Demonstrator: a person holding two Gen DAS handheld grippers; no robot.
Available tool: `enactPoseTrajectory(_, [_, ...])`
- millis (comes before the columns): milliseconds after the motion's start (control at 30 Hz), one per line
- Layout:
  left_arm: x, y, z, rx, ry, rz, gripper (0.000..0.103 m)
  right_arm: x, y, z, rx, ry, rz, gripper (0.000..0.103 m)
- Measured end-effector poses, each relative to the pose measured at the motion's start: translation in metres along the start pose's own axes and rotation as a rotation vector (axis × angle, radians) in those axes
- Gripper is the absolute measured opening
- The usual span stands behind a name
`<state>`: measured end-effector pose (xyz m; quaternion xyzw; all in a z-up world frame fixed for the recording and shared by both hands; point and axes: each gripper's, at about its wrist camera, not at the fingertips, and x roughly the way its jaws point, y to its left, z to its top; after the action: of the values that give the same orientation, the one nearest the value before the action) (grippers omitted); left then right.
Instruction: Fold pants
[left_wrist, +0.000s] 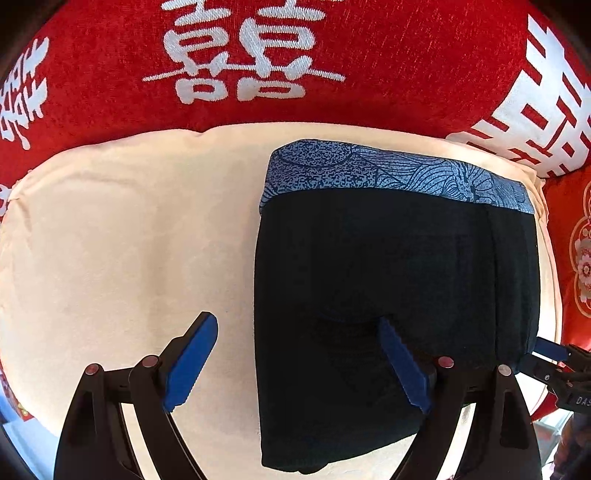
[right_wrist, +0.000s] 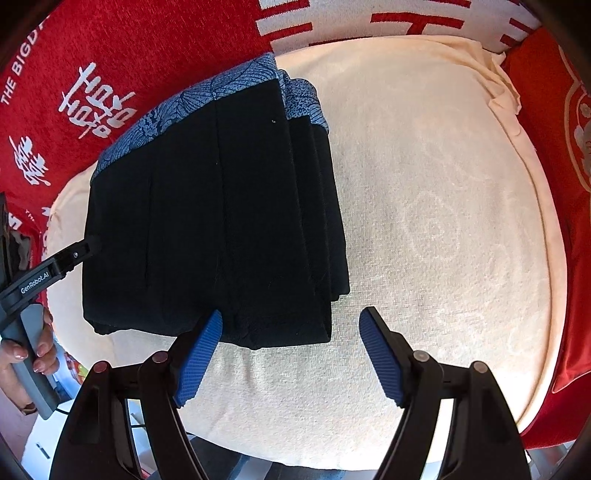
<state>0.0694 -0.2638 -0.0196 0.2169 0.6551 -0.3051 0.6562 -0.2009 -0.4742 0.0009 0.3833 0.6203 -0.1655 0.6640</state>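
Pants (left_wrist: 388, 295) lie folded into a compact dark bundle on the cream towel (left_wrist: 129, 229), with the blue patterned waistband (left_wrist: 388, 171) along the bundle's far edge.

Starting at the left of the left wrist view, you have a wide stretch of bare towel, bounded far off by the red blanket with white characters (left_wrist: 240, 55). Your left gripper (left_wrist: 299, 363) points down with its jaws wide apart and nothing pinched. One finger hangs over bare towel and the other over the dark cloth, so the bundle's left edge runs between them. Whether the pads touch the fabric, you cannot tell.

Further right, the bundle ends just short of the towel's right border. Your right gripper (right_wrist: 291, 356) is there, jaws likewise spread and holding nothing. In its own view the left pad sits at the near edge of the pants (right_wrist: 207, 206) and the right pad over open towel (right_wrist: 443, 221). The stacked layers show as steps along that side.

By the look of it, folding is at or near its end and both tools have let go. If anything remains, it is one last tidy-up or a final fold. That would call for closing on a near corner and carrying it toward the waistband without dragging the layers askew.

Room is generous on either side over the towel. Keep the two grippers apart, since they sit close at the bundle's edge.
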Motion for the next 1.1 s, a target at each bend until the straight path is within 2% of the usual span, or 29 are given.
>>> enactPoseTrajectory(133, [0.001,0.005,0.004,-0.004,-0.002,-0.035,0.09,-0.002,-0.002,0.005,-0.016,-0.006,0.044,0.08])
enactPoseTrajectory(267, [0.007,0.017,0.012,-0.021,0.019,-0.115,0.09,-0.01,-0.028,0.015,0.063,-0.066,0.265,0.08])
enactPoseTrajectory(467, [0.016,0.023,0.017,-0.014,0.047,-0.198,0.09,0.002,-0.056,0.035,0.117,-0.053,0.385,0.081])
enactPoseTrajectory(567, [0.02,0.023,0.023,0.023,0.059,-0.24,0.09,0.014,-0.059,0.041,0.115,-0.029,0.433,0.082])
enactPoseTrajectory(700, [0.028,0.026,0.032,0.082,0.085,-0.292,0.09,0.023,-0.067,0.049,0.058,0.001,0.452,0.082])
enactPoseTrajectory(933, [0.044,0.031,0.028,0.027,0.1,-0.409,0.09,0.035,-0.072,0.056,0.008,0.033,0.571,0.082])
enactPoseTrajectory(1100, [0.052,0.023,0.027,0.017,0.081,-0.445,0.09,0.043,-0.064,0.07,-0.022,0.034,0.612,0.084])
